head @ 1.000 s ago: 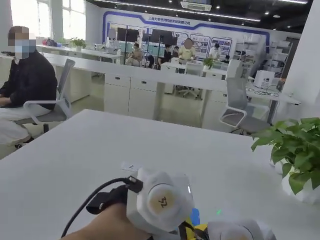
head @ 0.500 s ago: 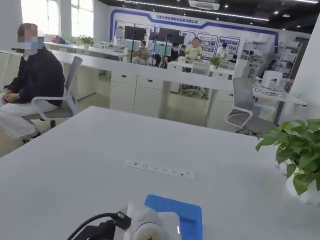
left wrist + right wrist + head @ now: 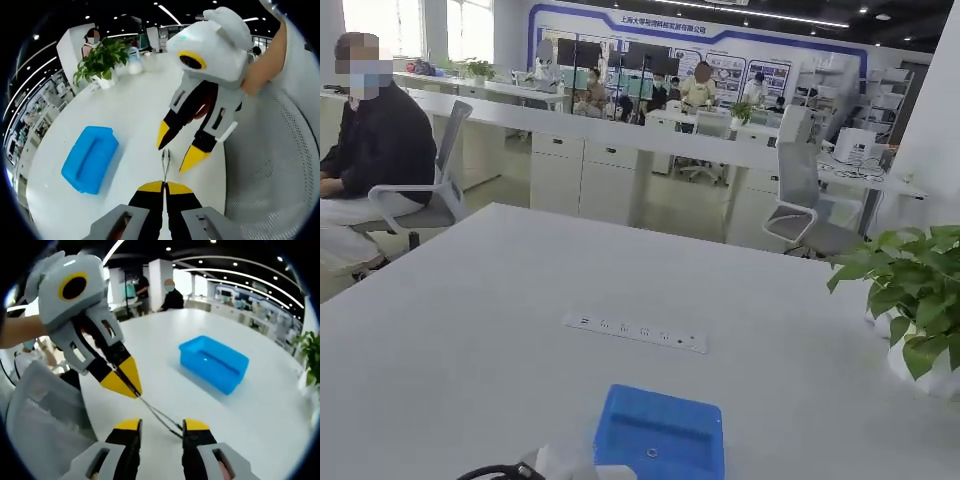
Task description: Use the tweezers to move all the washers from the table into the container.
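- The tweezers (image 3: 165,161) are thin and silver. They stick forward out of the left gripper (image 3: 165,186), whose yellow-tipped jaws are pressed together on their rear end.
- In the right gripper view the same tweezers (image 3: 159,416) run slantwise from the left gripper (image 3: 123,381) down into the gap of the right gripper (image 3: 162,426). Their points end close by the inner side of one jaw; I cannot tell whether they touch it.
- The right gripper's jaws stand apart with nothing clamped between them. In the left gripper view the right gripper (image 3: 176,147) comes in from above, its two yellow tips spread on either side of the tweezers' points.
- The container (image 3: 660,432) is a shallow blue tray. It sits on the white table (image 3: 470,340) near the person's edge, well apart from the tweezers.
- One small ring, seemingly a washer (image 3: 651,452), lies on the container's floor in the head view.
- In the gripper views the container (image 3: 90,157) (image 3: 214,362) lies beyond the tips of both grippers.
- Past the container, a white power strip (image 3: 635,332) lies flat on the table.
- A green potted plant (image 3: 910,290) stands at the table's right edge.
- A white mesh surface (image 3: 270,175) lies just beside the grippers.
- A person (image 3: 370,150) in dark clothes sits on an office chair, off to the left.
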